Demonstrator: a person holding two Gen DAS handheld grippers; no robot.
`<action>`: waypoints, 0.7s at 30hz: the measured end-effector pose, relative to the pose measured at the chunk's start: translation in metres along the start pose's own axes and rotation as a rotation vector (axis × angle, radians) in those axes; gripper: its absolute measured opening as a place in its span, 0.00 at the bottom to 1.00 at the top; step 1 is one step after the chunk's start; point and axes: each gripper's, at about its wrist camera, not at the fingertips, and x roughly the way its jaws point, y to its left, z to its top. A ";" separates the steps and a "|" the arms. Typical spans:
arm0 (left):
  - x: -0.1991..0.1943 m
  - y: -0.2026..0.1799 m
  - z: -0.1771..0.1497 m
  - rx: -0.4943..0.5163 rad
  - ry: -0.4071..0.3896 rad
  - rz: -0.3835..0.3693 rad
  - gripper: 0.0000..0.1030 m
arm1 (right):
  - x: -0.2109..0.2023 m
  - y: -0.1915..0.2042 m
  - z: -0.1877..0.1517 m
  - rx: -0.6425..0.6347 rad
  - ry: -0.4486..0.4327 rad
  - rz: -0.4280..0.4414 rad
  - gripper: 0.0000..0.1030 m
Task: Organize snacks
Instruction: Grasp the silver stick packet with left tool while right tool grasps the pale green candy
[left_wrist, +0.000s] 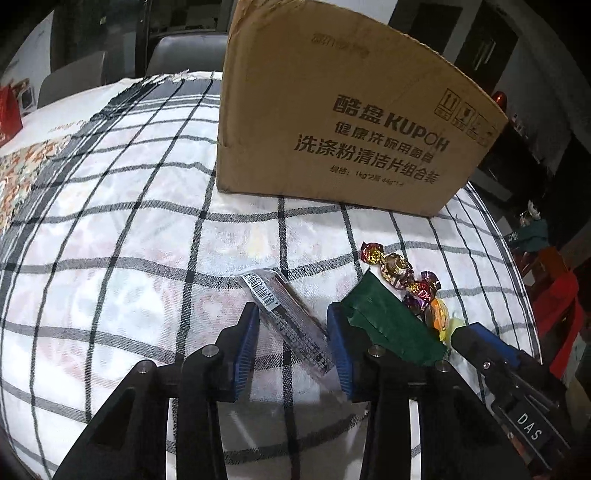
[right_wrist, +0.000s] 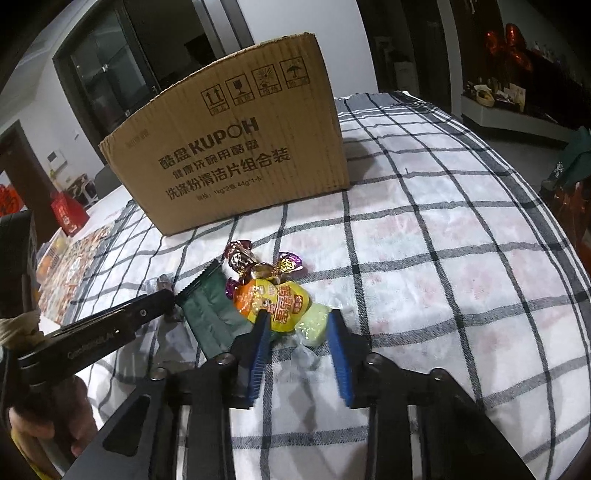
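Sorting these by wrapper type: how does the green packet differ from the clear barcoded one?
The green packet is opaque dark green with a serrated end; the clear packet is see-through, with a barcode and black print. The green packet is broader and lies against the candies; the clear packet is narrower and lies apart, between the open left gripper's fingers. Both lie flat on the checked cloth.

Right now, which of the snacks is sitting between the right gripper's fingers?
The pale green wrapped sweet, lying between the open right gripper's blue pads. The orange-yellow packet overlaps only the left pad; the green pouch and foil candies lie outside.
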 end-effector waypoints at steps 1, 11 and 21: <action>0.001 0.000 0.000 -0.002 -0.001 0.000 0.36 | 0.001 0.000 0.000 0.001 -0.001 0.000 0.29; 0.002 -0.001 0.000 0.003 -0.018 -0.014 0.29 | 0.005 -0.003 0.000 -0.002 -0.005 -0.012 0.11; -0.007 0.002 -0.006 0.005 -0.017 -0.024 0.24 | 0.004 -0.001 0.000 -0.012 0.005 -0.014 0.08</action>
